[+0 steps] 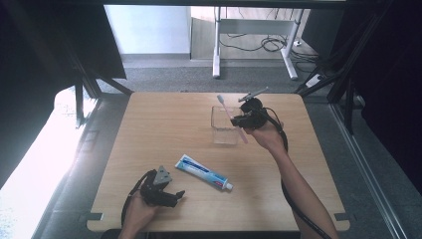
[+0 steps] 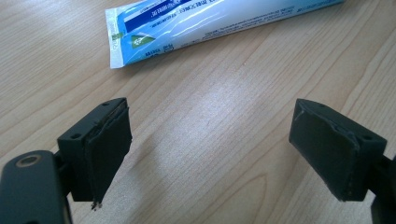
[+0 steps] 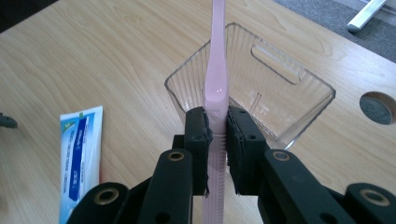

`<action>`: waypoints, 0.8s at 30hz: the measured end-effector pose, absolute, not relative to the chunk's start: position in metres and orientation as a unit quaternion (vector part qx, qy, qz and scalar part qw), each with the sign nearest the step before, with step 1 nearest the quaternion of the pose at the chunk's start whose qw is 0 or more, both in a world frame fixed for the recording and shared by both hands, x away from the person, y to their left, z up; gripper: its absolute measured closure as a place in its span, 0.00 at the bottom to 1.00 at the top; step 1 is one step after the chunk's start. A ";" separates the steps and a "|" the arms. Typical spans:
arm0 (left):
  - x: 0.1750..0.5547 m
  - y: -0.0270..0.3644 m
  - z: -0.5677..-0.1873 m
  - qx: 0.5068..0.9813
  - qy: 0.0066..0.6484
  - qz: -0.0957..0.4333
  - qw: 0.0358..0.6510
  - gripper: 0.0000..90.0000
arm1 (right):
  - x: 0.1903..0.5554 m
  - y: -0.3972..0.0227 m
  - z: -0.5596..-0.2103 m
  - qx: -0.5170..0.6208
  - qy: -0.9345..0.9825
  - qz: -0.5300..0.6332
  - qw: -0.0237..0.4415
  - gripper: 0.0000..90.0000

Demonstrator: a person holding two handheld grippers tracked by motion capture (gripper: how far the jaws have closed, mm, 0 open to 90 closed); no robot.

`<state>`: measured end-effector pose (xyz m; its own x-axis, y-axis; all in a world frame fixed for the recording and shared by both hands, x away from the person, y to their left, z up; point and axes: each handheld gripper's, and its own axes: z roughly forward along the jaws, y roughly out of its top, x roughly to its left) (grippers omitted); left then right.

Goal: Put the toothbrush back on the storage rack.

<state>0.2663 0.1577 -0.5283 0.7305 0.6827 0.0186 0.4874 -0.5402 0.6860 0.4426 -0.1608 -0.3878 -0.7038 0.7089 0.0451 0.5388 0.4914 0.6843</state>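
High view: a pink toothbrush is being held tight between the jaws of the right gripper, just over the clear plastic box on the counter. It is not yet being put down inside, so that part looks left to do. The left gripper is being held with its jaws wide apart, near the toothpaste tube. The writing on the tube is too blurry to be read

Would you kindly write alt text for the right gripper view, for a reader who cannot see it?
The right gripper clamps a pink toothbrush by its handle, held above an empty clear plastic container on a wooden table. A blue-and-white toothpaste tube lies on the table at the left.
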 end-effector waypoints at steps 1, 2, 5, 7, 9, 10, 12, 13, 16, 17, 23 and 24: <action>0.266 0.158 -0.528 0.866 0.338 0.144 0.340 0.15 | 0.444 -0.160 -0.387 0.364 0.854 0.350 0.122 0.88; 0.266 0.158 -0.528 0.867 0.337 0.145 0.338 0.15 | 0.445 -0.159 -0.387 0.364 0.853 0.352 0.123 0.88; 0.266 0.158 -0.528 0.866 0.337 0.146 0.339 0.15 | 0.449 -0.157 -0.385 0.363 0.849 0.362 0.125 0.88; 0.266 0.158 -0.528 0.866 0.336 0.147 0.340 0.15 | 0.452 -0.156 -0.383 0.362 0.849 0.364 0.126 0.88; 0.267 0.158 -0.528 0.866 0.336 0.147 0.341 0.15 | 0.454 -0.155 -0.382 0.362 0.847 0.368 0.126 0.88; 0.267 0.158 -0.528 0.866 0.336 0.147 0.341 0.15 | 0.456 -0.154 -0.381 0.362 0.846 0.369 0.128 0.88; 0.267 0.158 -0.528 0.866 0.335 0.147 0.341 0.15 | 0.458 -0.152 -0.379 0.363 0.843 0.374 0.131 0.88; 0.267 0.158 -0.528 0.866 0.335 0.147 0.341 0.15 | 0.459 -0.151 -0.379 0.363 0.842 0.376 0.132 0.88; 0.266 0.158 -0.528 0.866 0.335 0.147 0.341 0.15 | 0.461 -0.148 -0.378 0.364 0.837 0.384 0.137 0.88; 0.267 0.158 -0.528 0.866 0.335 0.147 0.341 0.15 | 0.463 -0.147 -0.379 0.365 0.835 0.389 0.136 0.88; 0.266 0.158 -0.528 0.863 0.337 0.139 0.350 0.15 | 0.470 -0.142 -0.380 0.369 0.830 0.395 0.136 0.88; 0.266 0.158 -0.528 0.863 0.337 0.138 0.351 0.15 | 0.472 -0.141 -0.381 0.368 0.830 0.395 0.139 0.88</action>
